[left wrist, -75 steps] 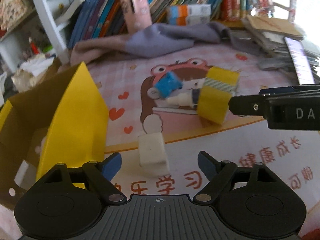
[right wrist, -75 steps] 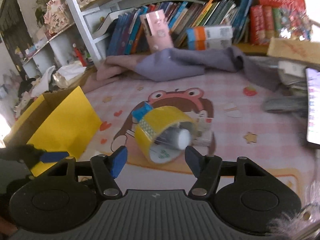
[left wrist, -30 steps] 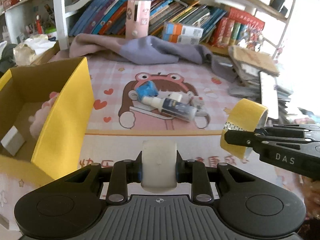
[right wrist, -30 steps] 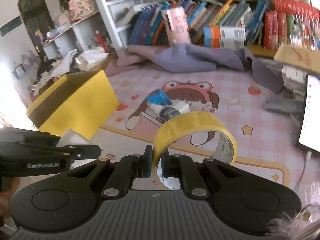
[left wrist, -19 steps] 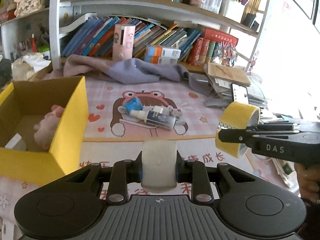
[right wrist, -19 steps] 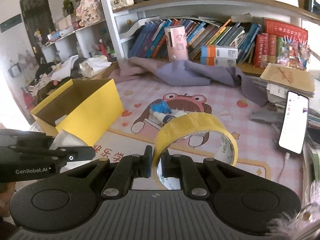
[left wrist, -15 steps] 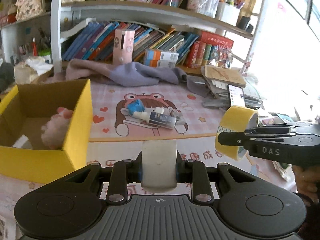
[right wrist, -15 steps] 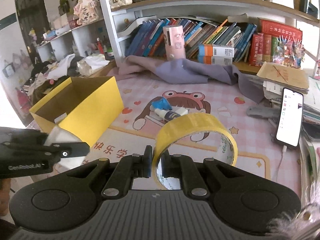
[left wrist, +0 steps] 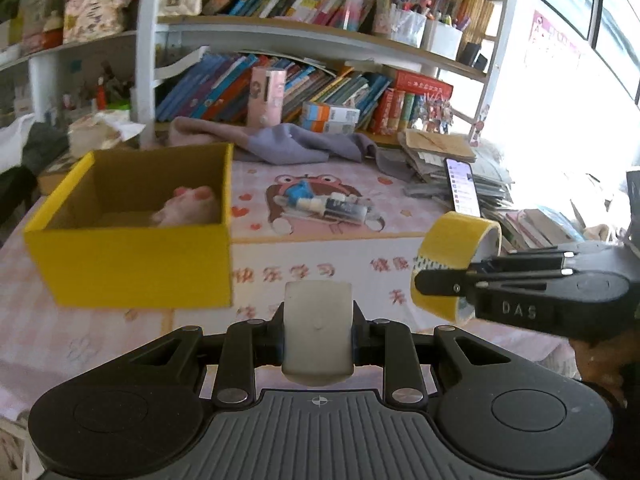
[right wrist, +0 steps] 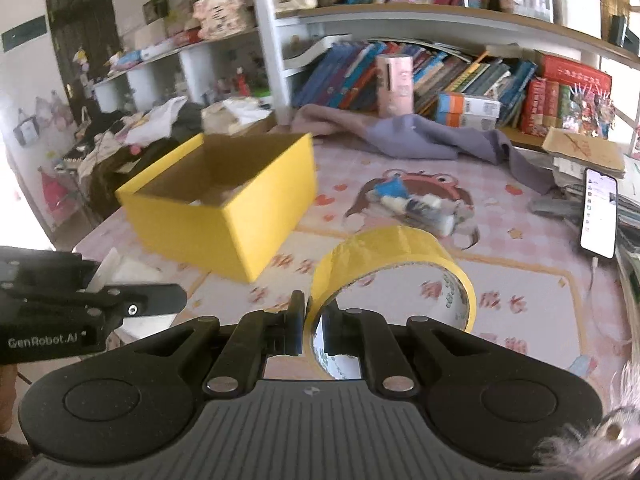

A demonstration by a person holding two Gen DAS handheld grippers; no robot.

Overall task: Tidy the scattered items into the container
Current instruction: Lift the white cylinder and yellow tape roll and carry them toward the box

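Observation:
My left gripper (left wrist: 318,334) is shut on a white block (left wrist: 318,328), held above the mat in front of the yellow cardboard box (left wrist: 132,258). The box is open and holds a pink plush (left wrist: 188,210). My right gripper (right wrist: 312,330) is shut on the rim of a yellow tape roll (right wrist: 392,268); the roll also shows in the left wrist view (left wrist: 452,258), right of the block. A small heap of scattered items, a blue piece and tubes (left wrist: 326,208), lies on the frog picture of the pink mat. In the right wrist view the box (right wrist: 224,204) stands ahead left.
A grey-purple cloth (left wrist: 288,144) lies at the back under the bookshelf (left wrist: 320,40). A phone (left wrist: 462,192) rests on a stack of papers at the right. Clutter and clothes lie left of the desk (right wrist: 132,136). The left gripper body (right wrist: 80,312) shows low left.
Both grippers closed on their items, the white block and the tape roll, lifted them off the mat and pulled back and up. The box now lies further ahead and its inside shows.

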